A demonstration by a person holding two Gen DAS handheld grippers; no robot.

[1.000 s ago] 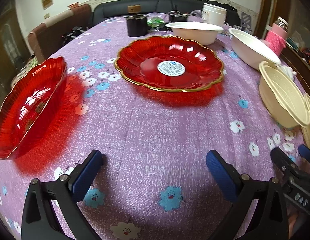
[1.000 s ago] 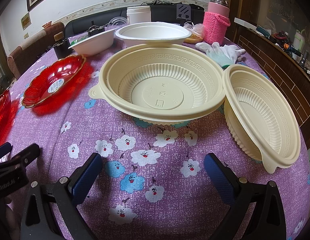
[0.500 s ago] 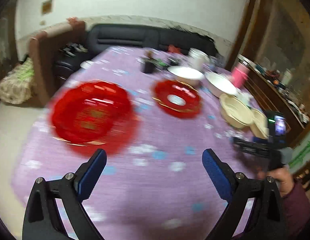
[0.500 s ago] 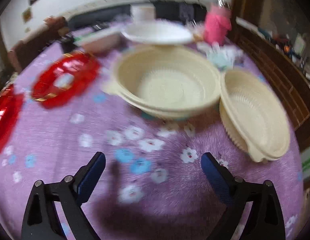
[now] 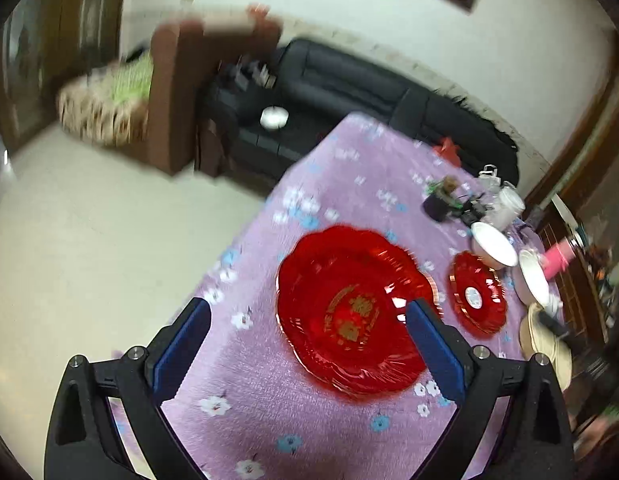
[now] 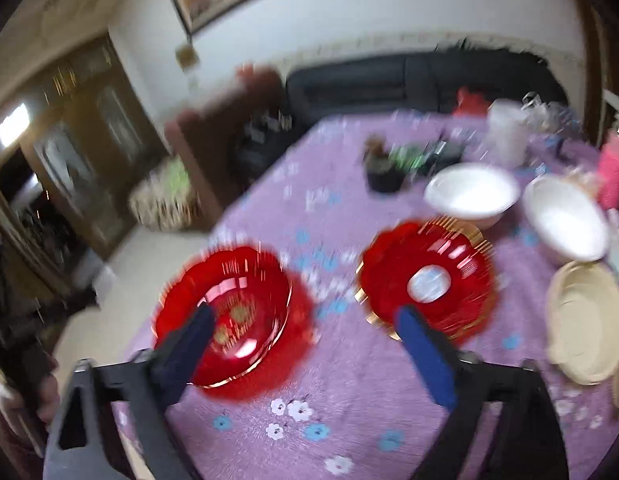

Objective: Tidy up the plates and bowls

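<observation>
Plates and bowls lie spread across the table (image 5: pixel 341 168); we have pulled both claws up and back, and nothing is stacked yet.

A second ago our claws sat low by the cloth; now both look down from higher up. Left claw (image 5: pixel 309 354) is spread wide and empty, with the near red plate (image 5: pixel 349 312) just ahead between its fingers. Right claw (image 6: pixel 305 352) is closing on nothing, the near red plate (image 6: pixel 229 308) ahead by its left finger and the second red plate (image 6: pixel 425 280) by its right. White bowls (image 6: pixel 469 196) lie further ahead, cream bowls (image 6: pixel 585 320) off to its right. We judge a red plate will be first.
</observation>
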